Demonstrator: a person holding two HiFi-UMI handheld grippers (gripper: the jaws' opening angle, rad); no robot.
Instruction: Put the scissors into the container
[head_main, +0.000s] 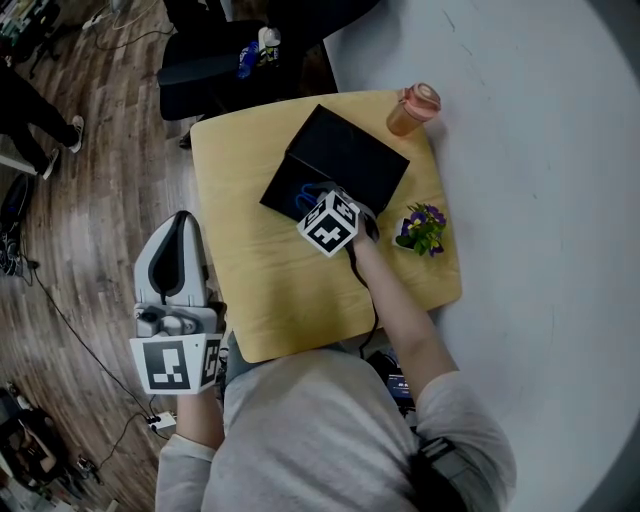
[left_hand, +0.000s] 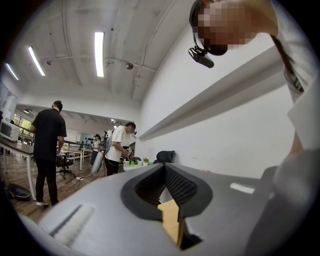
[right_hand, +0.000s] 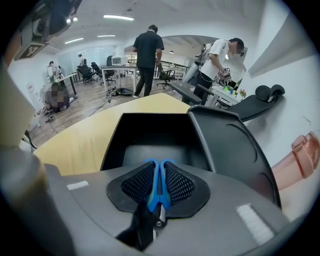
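Currently right gripper (right_hand: 159, 166) is clamped on the scissors (right_hand: 156, 186): blue handles pinched between 2 pads, metal pivot showing, above the open black container (right_hand: 150, 137). Left gripper (left_hand: 164, 170) has its jaws together and empty, beside the table (head_main: 270, 285).

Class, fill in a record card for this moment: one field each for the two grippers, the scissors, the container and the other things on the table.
Right gripper: shut on the blue-handled scissors, over the open container
Left gripper: shut, empty, beside the table
Container: black, lid open
Table: yellow; orange bottle and purple flowers also on it
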